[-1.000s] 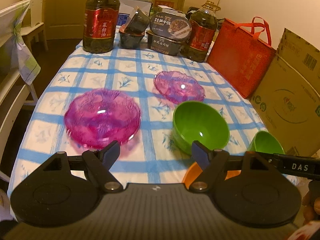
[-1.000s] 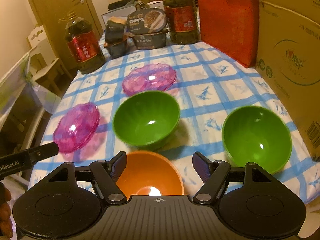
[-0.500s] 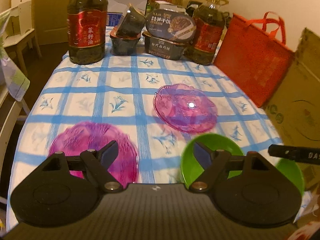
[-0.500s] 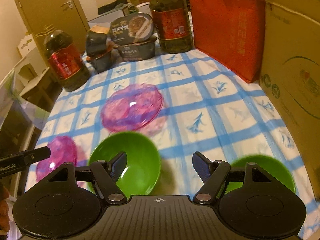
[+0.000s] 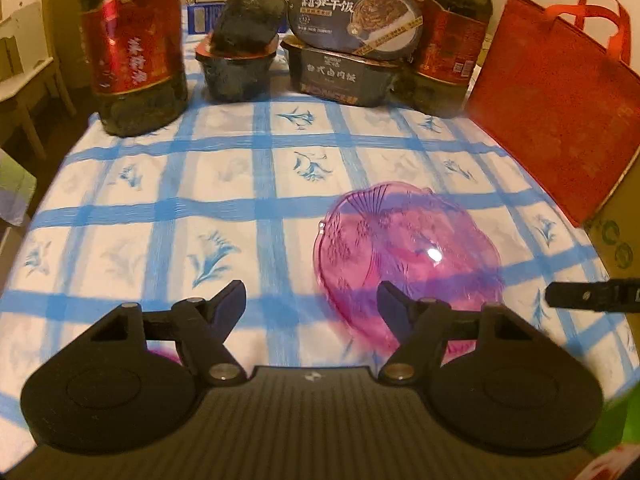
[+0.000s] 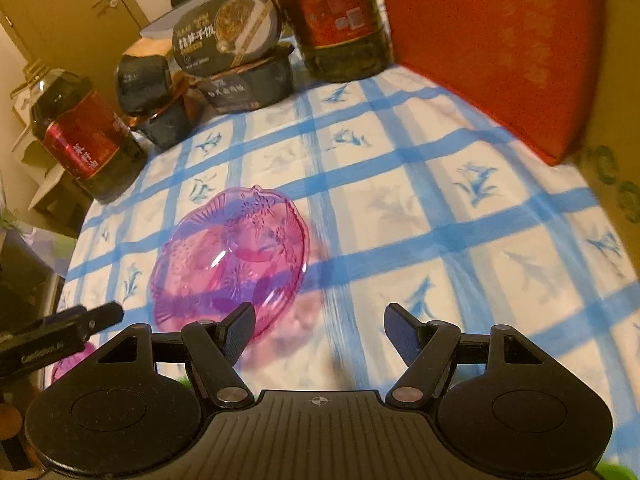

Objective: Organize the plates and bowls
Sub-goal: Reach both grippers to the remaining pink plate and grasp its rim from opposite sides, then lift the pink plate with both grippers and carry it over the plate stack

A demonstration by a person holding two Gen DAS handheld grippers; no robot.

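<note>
Plates come first here, by the look of it: a pink glass plate (image 5: 408,256) is lying flat on the checked tablecloth (image 5: 240,184), sitting at about four o'clock from the cloth's middle in the left wrist view and at about eight o'clock in the right wrist view (image 6: 236,260). Both tools are hanging over it from the near side, so the step in hand is probably an approach to pick it up.

Nothing is being gripped. The left gripper (image 5: 310,302) is narrowing its jaws with only bare cloth between them, its right finger overlapping the plate's near rim in the picture. The right gripper (image 6: 320,326) is standing released and empty, the plate at its ten o'clock.

Next, one tool needs to come down onto the rim and pinch the thin, slippery edge.

Blur is smearing the cloth. A second pink plate (image 6: 74,358) is showing only as a sliver at nine o'clock in the right view. Green patches at the lower corners are possibly bowls, too cut off to confirm. Oil bottles (image 5: 134,44) and food boxes (image 5: 352,60) are crowding the far edge.
</note>
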